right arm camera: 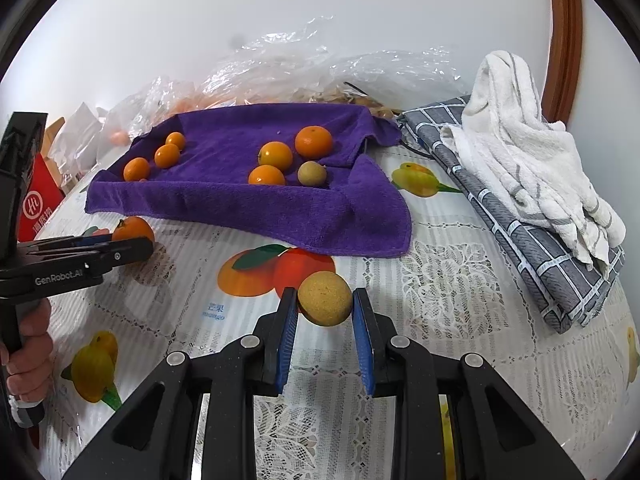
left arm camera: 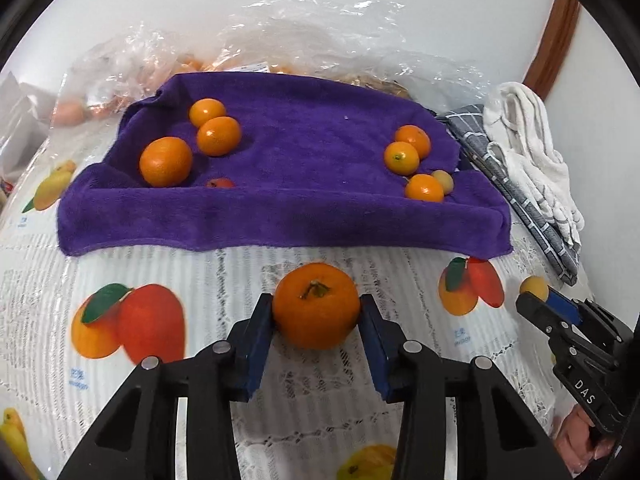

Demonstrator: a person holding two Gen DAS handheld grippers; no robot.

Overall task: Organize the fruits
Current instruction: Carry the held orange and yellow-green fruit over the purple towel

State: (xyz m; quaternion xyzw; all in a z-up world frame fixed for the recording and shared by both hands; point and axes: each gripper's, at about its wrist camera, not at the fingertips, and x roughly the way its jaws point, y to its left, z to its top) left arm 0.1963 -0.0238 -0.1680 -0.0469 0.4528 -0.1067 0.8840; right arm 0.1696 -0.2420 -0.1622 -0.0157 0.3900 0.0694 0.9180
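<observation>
My left gripper [left arm camera: 316, 312] is shut on a large orange tangerine [left arm camera: 316, 306], held over the tablecloth in front of the purple towel [left arm camera: 280, 208]. My right gripper [right arm camera: 325, 304] is shut on a small yellow-brown round fruit [right arm camera: 325, 298]. The towel [right arm camera: 248, 204] holds three oranges at its left [left arm camera: 166, 161] and three at its right [left arm camera: 401, 157], with a small yellowish fruit [left arm camera: 443, 180] and a small red fruit [left arm camera: 220, 183]. The right gripper shows at the left wrist view's right edge [left arm camera: 536, 296]; the left gripper shows at the right wrist view's left [right arm camera: 120, 246].
A fruit-print tablecloth [right arm camera: 440, 288] covers the table. Clear plastic bags [left arm camera: 304, 40] with more fruit lie behind the towel. A grey checked cloth [right arm camera: 532, 240] with a white towel [right arm camera: 520, 152] on it lies at the right. A red box [right arm camera: 40, 200] stands at the left.
</observation>
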